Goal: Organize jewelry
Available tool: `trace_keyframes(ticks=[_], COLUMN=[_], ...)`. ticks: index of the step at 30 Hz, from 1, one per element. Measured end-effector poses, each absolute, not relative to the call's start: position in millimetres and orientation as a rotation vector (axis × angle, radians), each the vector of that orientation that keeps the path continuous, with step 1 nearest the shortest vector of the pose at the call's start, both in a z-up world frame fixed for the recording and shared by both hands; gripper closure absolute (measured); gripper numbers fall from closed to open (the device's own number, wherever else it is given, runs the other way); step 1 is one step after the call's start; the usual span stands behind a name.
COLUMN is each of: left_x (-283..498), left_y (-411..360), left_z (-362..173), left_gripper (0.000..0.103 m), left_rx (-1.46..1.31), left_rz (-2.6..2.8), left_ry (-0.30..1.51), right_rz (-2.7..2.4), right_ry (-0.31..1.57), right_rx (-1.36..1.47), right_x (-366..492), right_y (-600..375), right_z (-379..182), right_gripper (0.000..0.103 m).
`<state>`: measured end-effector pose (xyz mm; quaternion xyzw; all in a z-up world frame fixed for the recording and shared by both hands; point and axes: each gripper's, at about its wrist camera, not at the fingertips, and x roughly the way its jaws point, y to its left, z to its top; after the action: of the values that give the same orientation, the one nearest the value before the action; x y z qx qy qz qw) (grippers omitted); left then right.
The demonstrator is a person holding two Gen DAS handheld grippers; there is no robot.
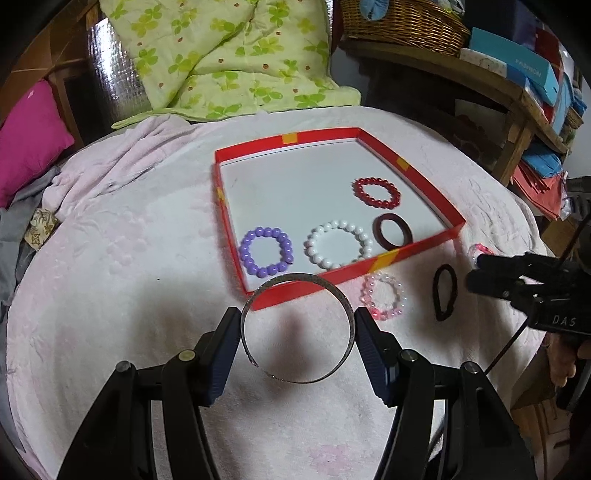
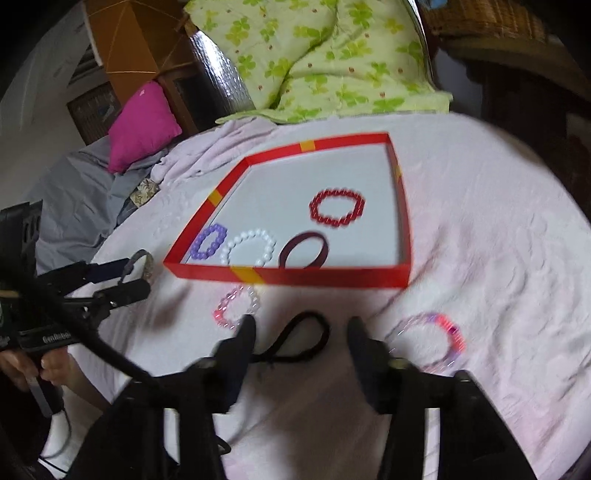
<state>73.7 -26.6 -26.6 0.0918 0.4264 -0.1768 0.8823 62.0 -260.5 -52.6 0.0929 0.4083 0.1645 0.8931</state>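
Note:
My left gripper [image 1: 297,332] is shut on a silver open bangle [image 1: 295,277], its pads pressing both sides, just in front of the red tray [image 1: 258,144]. The tray holds a purple bead bracelet [image 1: 246,258], a white one [image 1: 314,254], a red one [image 1: 360,194] and a maroon hair band [image 1: 380,240]. My right gripper [image 2: 301,332] is open above the cloth. A black hair tie [image 2: 310,315] lies loose between its fingers, untouched. A pink bead bracelet [image 2: 221,314] lies to its left and a pink-purple bracelet [image 2: 456,334] to its right.
The pale pink blanket [image 1: 129,240] covers a round table. A green patterned quilt [image 1: 221,55] and a magenta cushion [image 1: 29,136] lie behind. A wicker basket [image 1: 399,22] and boxes [image 1: 517,62] fill shelves at the right. A hand [image 2: 22,365] holds the left gripper's handle.

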Motion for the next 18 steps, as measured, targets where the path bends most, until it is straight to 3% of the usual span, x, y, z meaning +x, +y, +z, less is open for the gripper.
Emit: trace_keyframes(ticks=[13,15,16,18], left_x=[73,73,74,73], left_y=[-24,-23,-22,-19], left_z=[-28,-27,-27,-25], left_gripper=[0.039,0.039,0.04,0.039], left_rx=[0.173,0.167,0.164,0.158], left_rz=[-0.372,-0.372,-0.372,-0.371], left_ry=[0.893,0.894,0.893,0.891], right_rz=[0.188,0.136,0.107,0.124], right_ry=[1.048,1.048,1.044,1.028], right_rx=[0.434,0.356,0.287,0.225], right_x=[81,83,82,79], right_y=[-241,-231,-225,-221], right_z=[-84,-82,-82,-82], right_gripper=[0.048,0.064,0.083,0.091])
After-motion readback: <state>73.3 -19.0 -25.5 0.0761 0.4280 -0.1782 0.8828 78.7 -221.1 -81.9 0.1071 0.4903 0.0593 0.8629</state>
